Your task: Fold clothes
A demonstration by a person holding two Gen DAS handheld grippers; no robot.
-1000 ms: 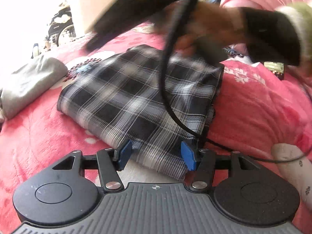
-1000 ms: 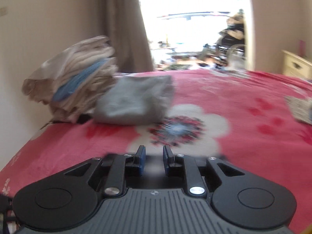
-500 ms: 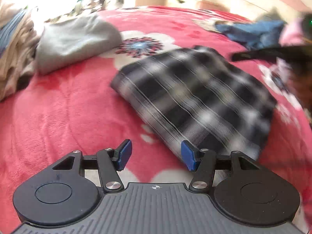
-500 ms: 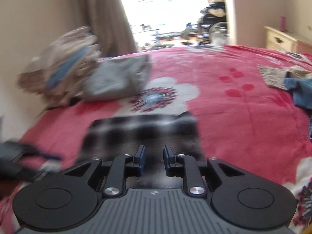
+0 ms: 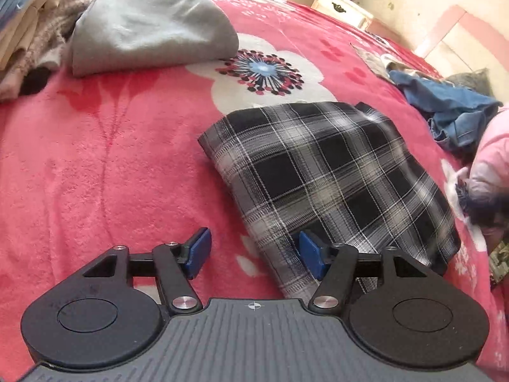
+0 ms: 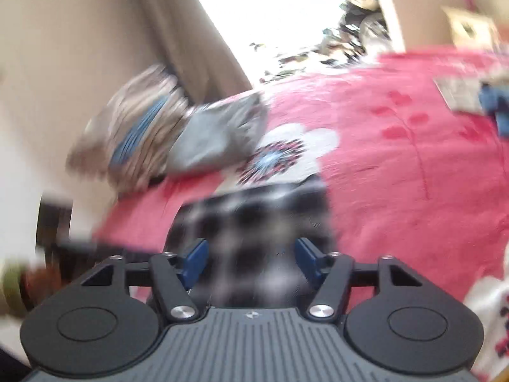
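Since half a second ago: right gripper (image 6: 251,262) gone from nearly closed to spread wide; left-wrist view shifted, with the grey garment closer and the blur gone.

Left gripper (image 5: 253,254): fingers apart, nothing between them; right blue pad (image 5: 310,254) over the near edge of the plaid garment, contact not discernible; left pad over bare blanket.

Plaid garment (image 5: 331,184): black, grey and white check, folded into a flat rectangle, lying on the pink floral blanket (image 5: 95,159), just below the white flower print (image 5: 264,73).

Right gripper: released, empty, hovering above the plaid garment (image 6: 254,219); view heavily motion-blurred.

Grey garment (image 5: 149,28): folded, well apart from the plaid, beside a stack of folded clothes (image 5: 28,25) at the left edge.

Blue denim item (image 5: 451,105): crumpled, far right.

Cream nightstand (image 5: 343,6): behind the bed.
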